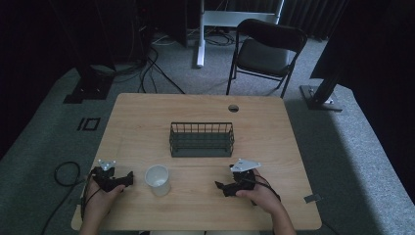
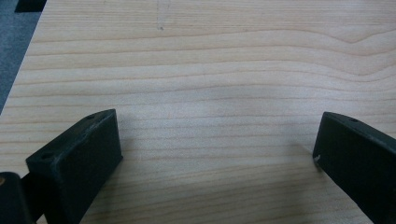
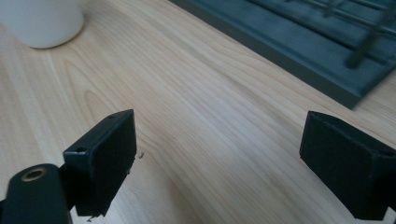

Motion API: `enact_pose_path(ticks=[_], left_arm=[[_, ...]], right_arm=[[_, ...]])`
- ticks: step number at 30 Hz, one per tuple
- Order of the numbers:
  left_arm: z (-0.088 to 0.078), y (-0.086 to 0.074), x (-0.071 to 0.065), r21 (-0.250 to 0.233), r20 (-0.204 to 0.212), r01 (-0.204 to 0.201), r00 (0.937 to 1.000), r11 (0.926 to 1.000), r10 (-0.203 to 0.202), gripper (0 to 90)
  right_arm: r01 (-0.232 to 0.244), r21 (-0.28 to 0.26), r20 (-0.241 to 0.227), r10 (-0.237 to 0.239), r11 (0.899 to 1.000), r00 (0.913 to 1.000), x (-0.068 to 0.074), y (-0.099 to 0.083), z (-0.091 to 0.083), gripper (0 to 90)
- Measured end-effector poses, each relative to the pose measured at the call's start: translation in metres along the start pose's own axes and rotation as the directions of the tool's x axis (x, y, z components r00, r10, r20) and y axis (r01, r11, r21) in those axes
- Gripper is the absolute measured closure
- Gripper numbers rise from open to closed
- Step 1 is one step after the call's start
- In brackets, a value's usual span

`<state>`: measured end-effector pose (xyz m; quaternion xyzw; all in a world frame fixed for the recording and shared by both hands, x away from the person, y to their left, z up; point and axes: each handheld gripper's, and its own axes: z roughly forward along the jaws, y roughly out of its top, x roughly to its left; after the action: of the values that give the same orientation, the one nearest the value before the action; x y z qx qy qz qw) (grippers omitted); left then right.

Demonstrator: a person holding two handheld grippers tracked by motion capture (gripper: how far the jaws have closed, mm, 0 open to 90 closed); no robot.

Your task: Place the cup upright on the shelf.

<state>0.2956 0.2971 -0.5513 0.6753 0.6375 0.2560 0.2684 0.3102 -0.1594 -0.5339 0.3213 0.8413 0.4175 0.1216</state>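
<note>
Fingers (image 2: 74, 163) of my left gripper (image 1: 128, 179) stand wide apart with bare wood between them; the right gripper (image 1: 220, 187) reads the same in its own view, fingers (image 3: 100, 163) spread wide, nothing held. Both rest low at the near edge of the table (image 1: 147, 112), one to each side, jaws aimed inward toward the middle.

The white cup (image 1: 158, 179) stands upright between the two grippers, just beside the left one and well apart from the right. Judgement: it is the thing to be picked up, and the left gripper is better placed for it. In the right gripper view the cup's base (image 3: 42, 21) sits at the upper left, and the wire basket's floor edge (image 3: 299, 56) crosses the upper right.

The wire basket (image 1: 201, 139) sits mid-table, behind the cup, open at the top; likely the destination.

Room: open wood all round the cup. The near table edge is close to both hands, so any lift should go forward, not back. The basket rim needs clearing from above.
</note>
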Motion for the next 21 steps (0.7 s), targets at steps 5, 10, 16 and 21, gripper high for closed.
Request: enact_pose_path(ticks=[5,10,16,21], left_arm=[[0.000,0.000,0.000,0.000,0.000,0.000,1.0000,1.0000,0.000,1.3],[0.000,0.000,0.000,0.000,0.000,0.000,1.0000,1.0000,0.000,1.3],[0.000,0.000,0.000,0.000,0.000,0.000,1.0000,1.0000,0.000,1.3],[0.000,0.000,0.000,0.000,0.000,0.000,1.0000,1.0000,0.000,1.3]], right_arm=[[0.018,0.000,-0.025,-0.018,1.000,0.9995,0.009,0.005,0.007,10.5],[0.040,-0.002,-0.048,-0.040,0.999,0.9981,0.015,0.010,0.011,10.5],[0.059,-0.012,-0.078,-0.060,0.998,0.9952,0.026,0.019,0.016,10.5],[0.079,-0.018,-0.102,-0.081,0.997,0.9915,0.034,0.025,0.022,10.5]])
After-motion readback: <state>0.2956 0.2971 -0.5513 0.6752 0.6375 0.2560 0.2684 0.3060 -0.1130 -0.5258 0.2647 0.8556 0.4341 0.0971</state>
